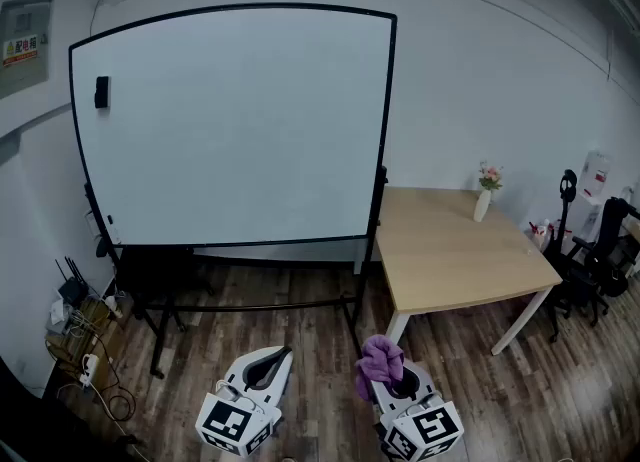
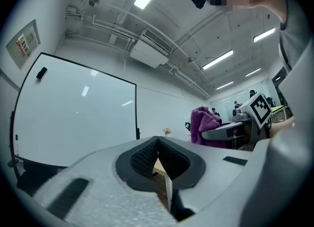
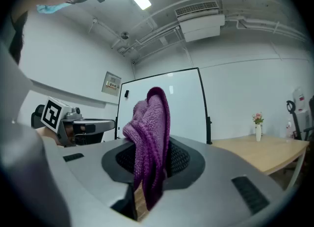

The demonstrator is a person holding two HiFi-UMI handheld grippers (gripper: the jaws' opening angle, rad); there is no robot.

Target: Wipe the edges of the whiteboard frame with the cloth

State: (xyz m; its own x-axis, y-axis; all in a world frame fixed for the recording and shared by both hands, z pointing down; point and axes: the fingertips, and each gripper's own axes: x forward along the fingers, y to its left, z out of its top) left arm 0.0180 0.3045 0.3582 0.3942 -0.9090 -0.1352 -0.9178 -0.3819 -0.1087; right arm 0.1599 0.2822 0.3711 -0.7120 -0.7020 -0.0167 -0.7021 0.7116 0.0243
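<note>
Purple cloth (image 3: pixel 151 123) clamped in right gripper (image 3: pixel 149 159) fingers, bunched upward, well apart from whiteboard frame (image 1: pixel 386 130). Soft, light, floppy; probably best held mid-fold, leaving a wad free. Left gripper (image 2: pixel 158 152) fingers together, empty.

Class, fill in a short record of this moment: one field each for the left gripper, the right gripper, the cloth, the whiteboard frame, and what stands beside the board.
left gripper: jaws together, nothing between them
right gripper: jaws closed on the cloth
cloth: purple, bunched, standing up out of the jaws
whiteboard frame: black, around a blank white board; the cloth is well apart from it
beside the board: wooden table to its right, with a small vase of flowers on it
wiping: not yet begun
</note>
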